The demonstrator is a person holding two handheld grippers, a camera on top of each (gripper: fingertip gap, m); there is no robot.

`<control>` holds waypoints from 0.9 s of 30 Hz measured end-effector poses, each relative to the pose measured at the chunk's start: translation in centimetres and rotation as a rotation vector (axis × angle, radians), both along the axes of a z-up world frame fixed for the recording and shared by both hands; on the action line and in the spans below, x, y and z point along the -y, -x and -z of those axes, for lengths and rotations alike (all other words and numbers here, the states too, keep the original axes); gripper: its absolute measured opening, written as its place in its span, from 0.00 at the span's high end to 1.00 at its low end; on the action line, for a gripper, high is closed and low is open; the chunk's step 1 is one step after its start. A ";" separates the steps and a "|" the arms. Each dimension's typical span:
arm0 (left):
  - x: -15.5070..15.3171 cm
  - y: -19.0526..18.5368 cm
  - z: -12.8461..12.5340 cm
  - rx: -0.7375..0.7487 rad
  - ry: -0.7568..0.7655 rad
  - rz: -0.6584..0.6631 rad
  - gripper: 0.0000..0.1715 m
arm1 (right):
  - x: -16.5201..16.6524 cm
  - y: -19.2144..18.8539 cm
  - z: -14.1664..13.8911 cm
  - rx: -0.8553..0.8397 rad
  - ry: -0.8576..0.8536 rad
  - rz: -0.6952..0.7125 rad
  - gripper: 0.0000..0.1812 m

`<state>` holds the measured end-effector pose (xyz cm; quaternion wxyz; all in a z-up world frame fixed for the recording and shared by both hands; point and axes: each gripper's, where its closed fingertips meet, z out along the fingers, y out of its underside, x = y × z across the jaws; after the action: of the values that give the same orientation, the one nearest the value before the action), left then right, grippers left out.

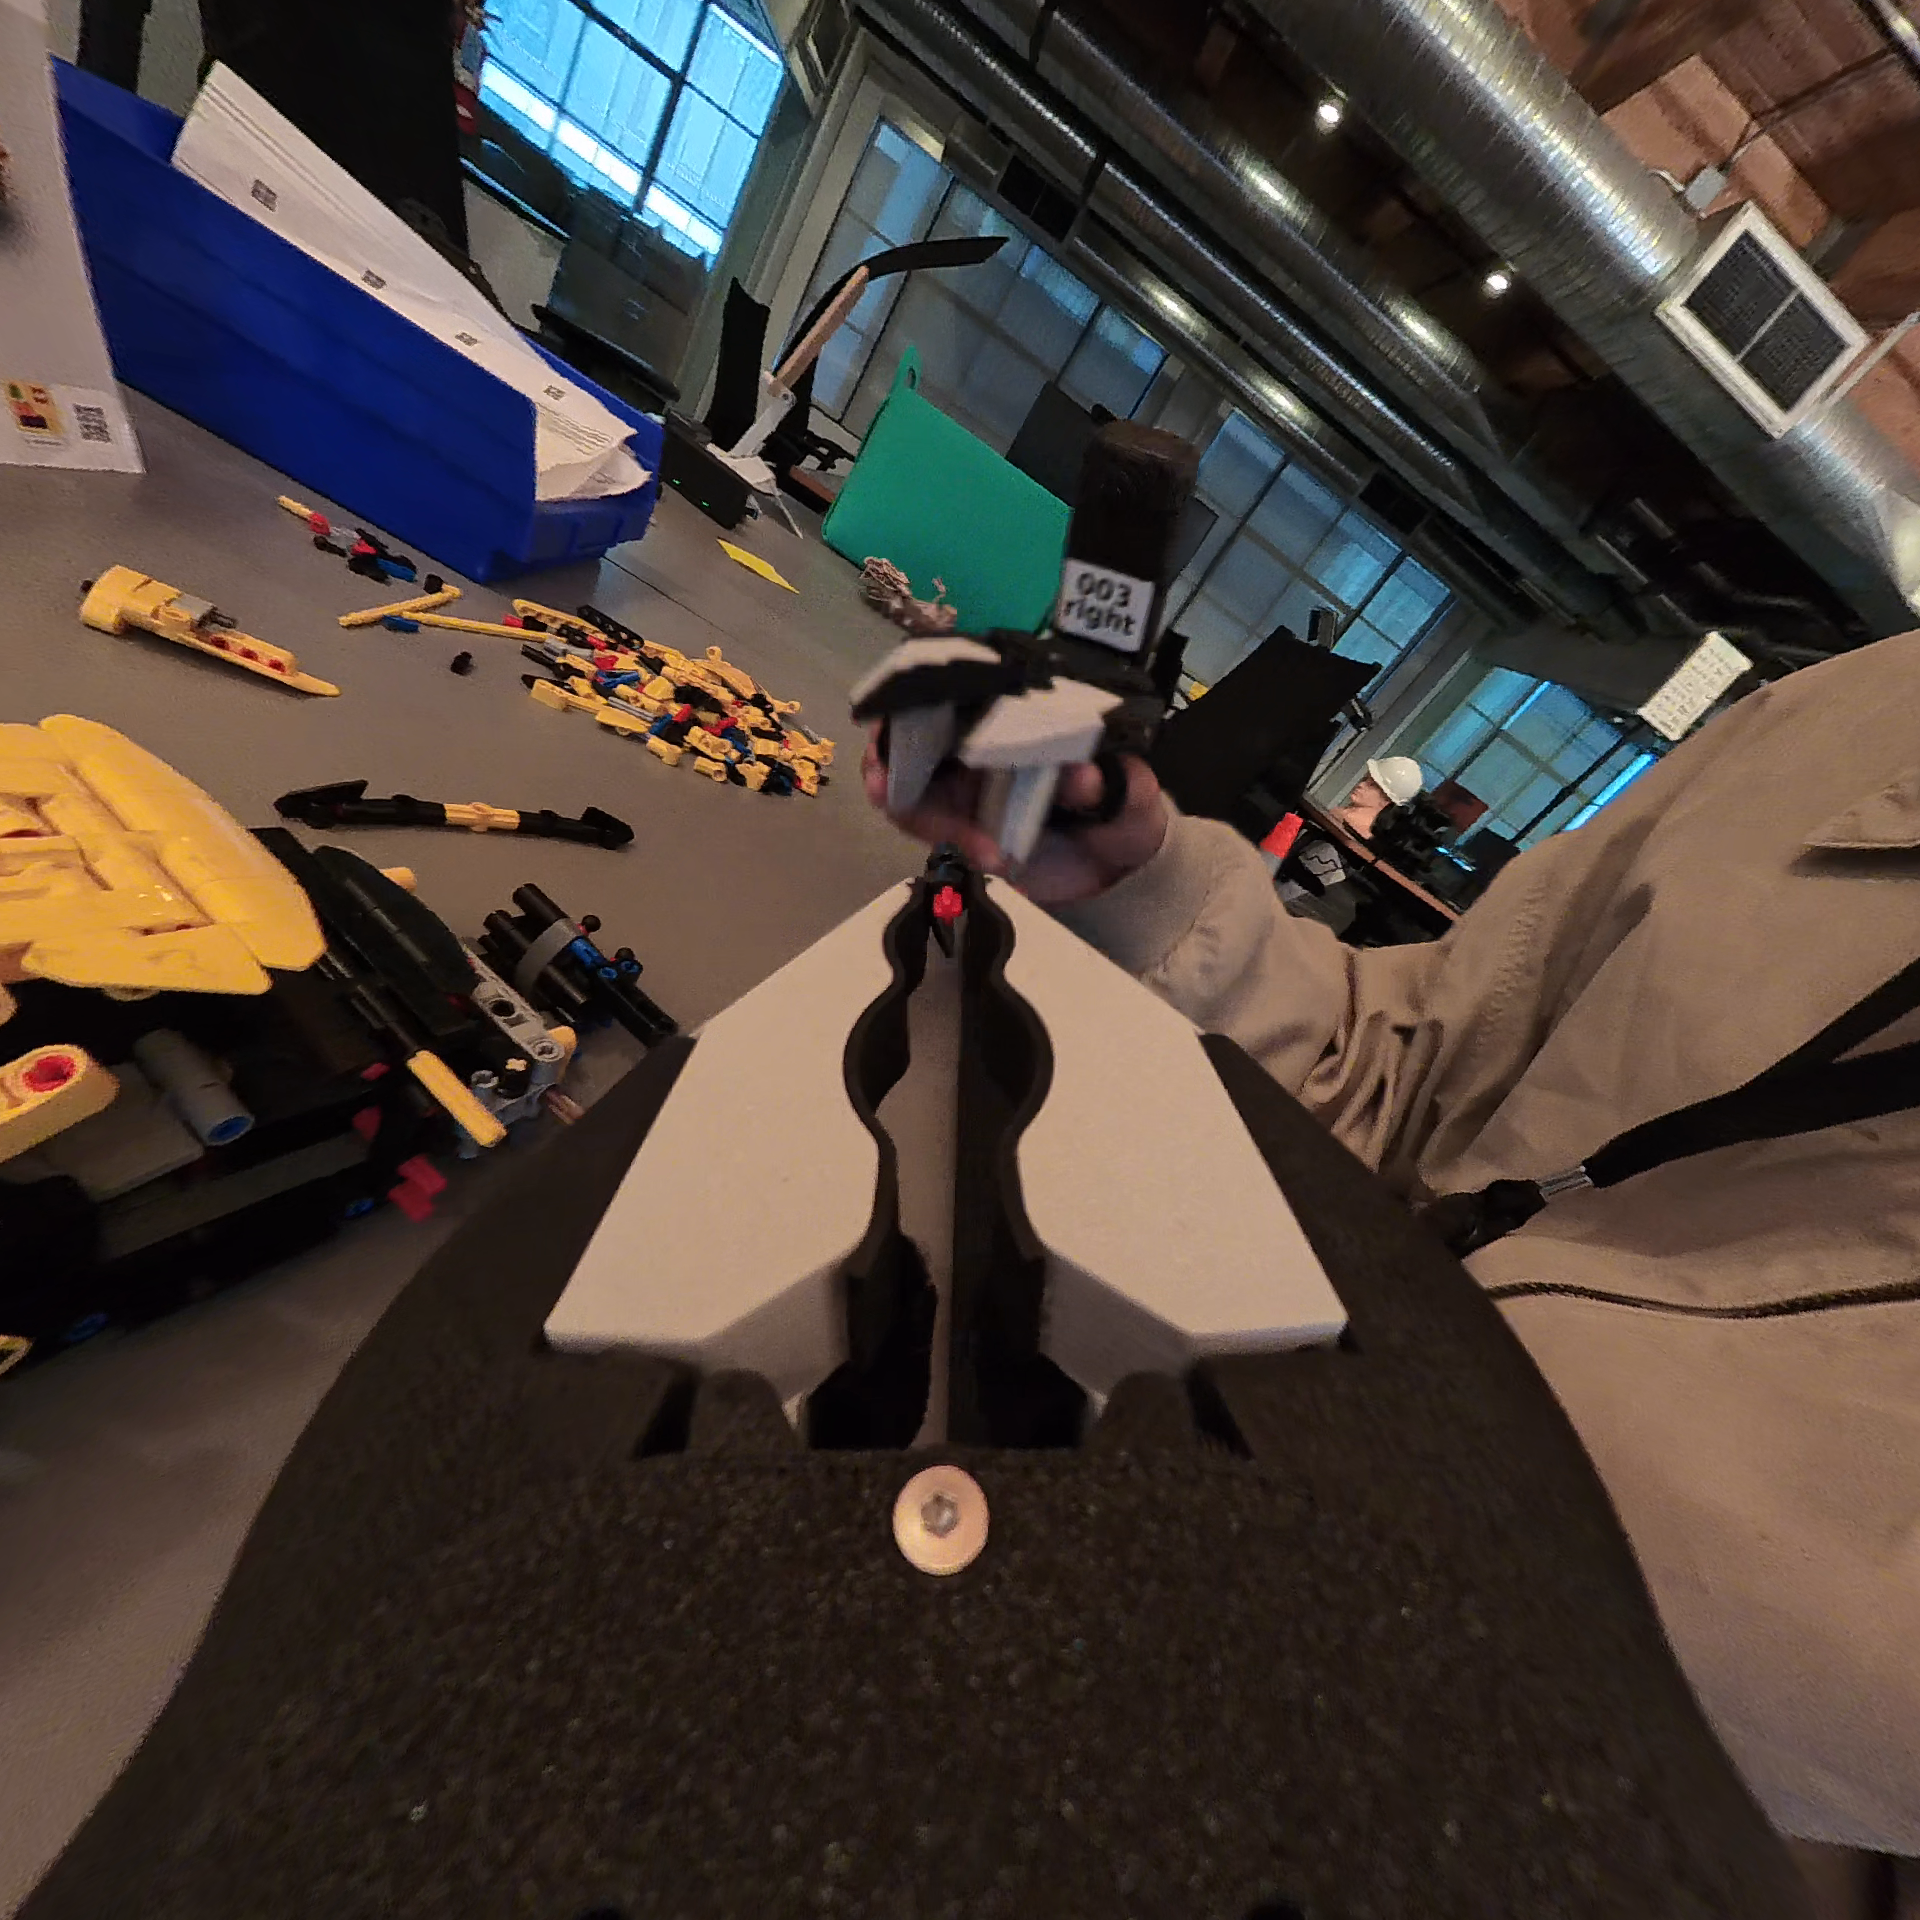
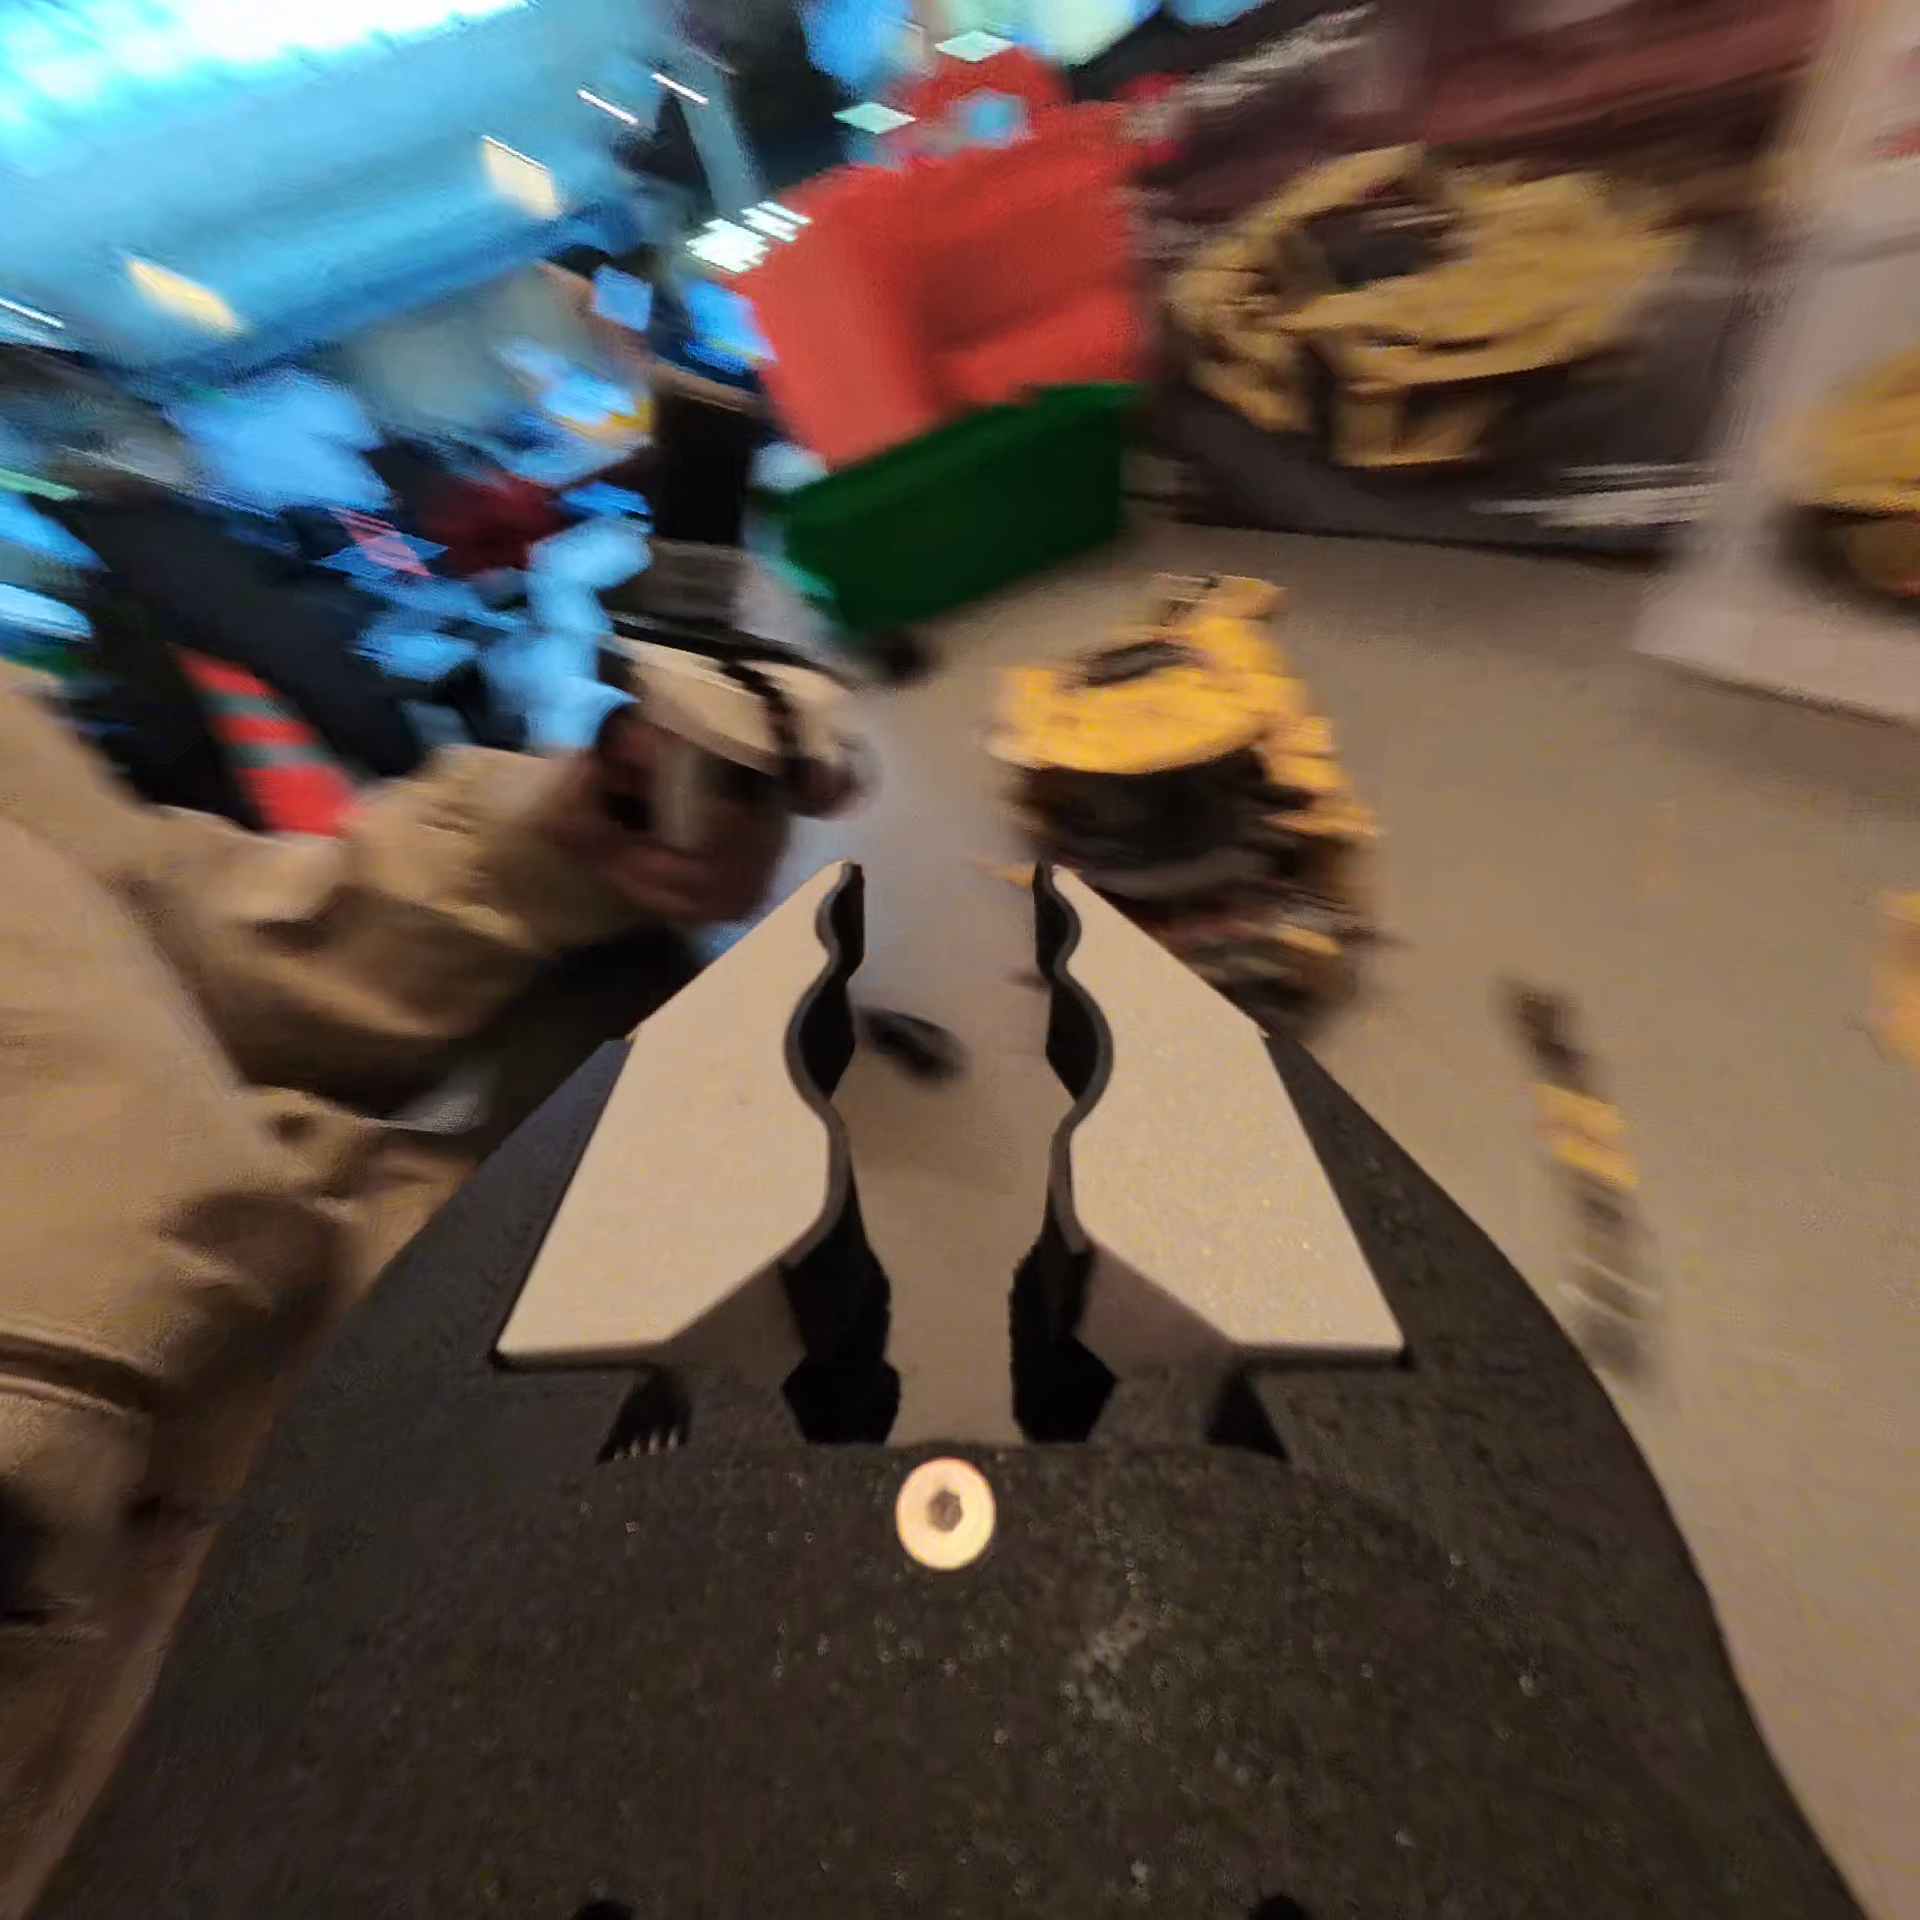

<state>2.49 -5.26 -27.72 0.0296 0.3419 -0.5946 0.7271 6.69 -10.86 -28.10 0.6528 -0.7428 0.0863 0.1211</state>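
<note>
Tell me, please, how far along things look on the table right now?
Done: a large yellow and black brick model sits partly built on the grey table. In hand: the left claw is shut on a small black and red piece; the right claw is open and empty. Left: a pile of loose pieces lies unused near the blue bin.
</note>
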 end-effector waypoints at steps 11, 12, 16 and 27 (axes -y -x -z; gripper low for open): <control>1.5 1.2 0.2 0.039 -0.051 0.063 0.97 | -5.2 4.9 -0.5 -0.148 -0.121 -0.202 1.00; 1.6 1.3 0.2 0.038 -0.053 0.064 0.96 | -5.2 4.9 -0.5 -0.146 -0.122 -0.203 1.00; 1.7 1.3 0.6 0.031 -0.069 0.069 0.96 | -4.9 5.1 0.0 -0.167 -0.099 -0.223 1.00; 1.1 1.1 0.0 0.043 -0.048 0.043 0.97 | -5.0 5.9 2.3 -0.120 0.035 -0.266 1.00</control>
<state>1.43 -6.39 -27.77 0.0242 0.3140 -0.6196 0.7189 0.82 -5.87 -30.41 0.6117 -0.7503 0.0281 0.2491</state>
